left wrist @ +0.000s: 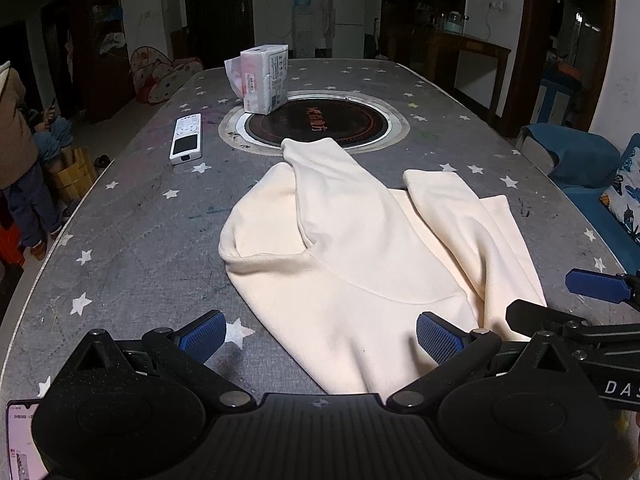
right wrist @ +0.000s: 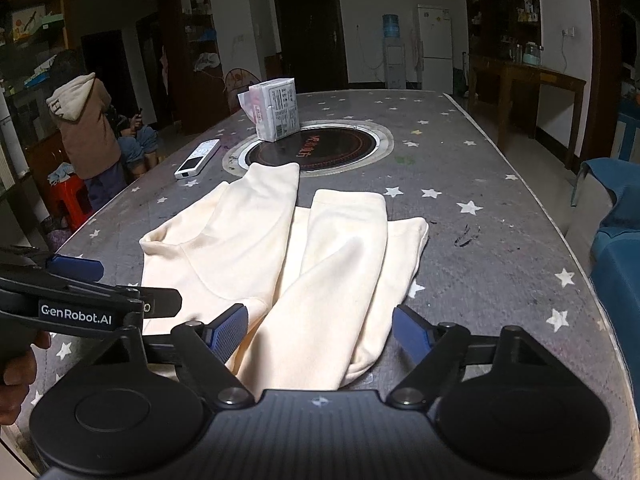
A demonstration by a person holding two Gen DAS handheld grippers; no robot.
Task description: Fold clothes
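Both jaws apart, gripping nothing. Left gripper (left wrist: 318, 340) and right gripper (right wrist: 320, 330) straddle near edge of cream garment (left wrist: 360, 248) at 12 o'clock on table (left wrist: 140, 220). Pinch both near corners evenly, lift together, fold away toward 12, keeping edges aligned.

Walls: white, dimly lit, with a dark door (right wrist: 310, 32) at the far end.
Far wall: a white fridge (right wrist: 435, 46) beside a water dispenser (right wrist: 393, 56) with a blue bottle on top.
Right side: a dark wooden console table (right wrist: 528, 80) against the wall, tall dark shelving above it; a blue sofa (left wrist: 600, 184) near the table's edge.
Left side: dark wooden cabinets (right wrist: 48, 40), a red plastic stool (right wrist: 70, 200), a seated person (right wrist: 86, 128) in a hooded brown coat.
Table: grey star-patterned cloth (right wrist: 500, 264).
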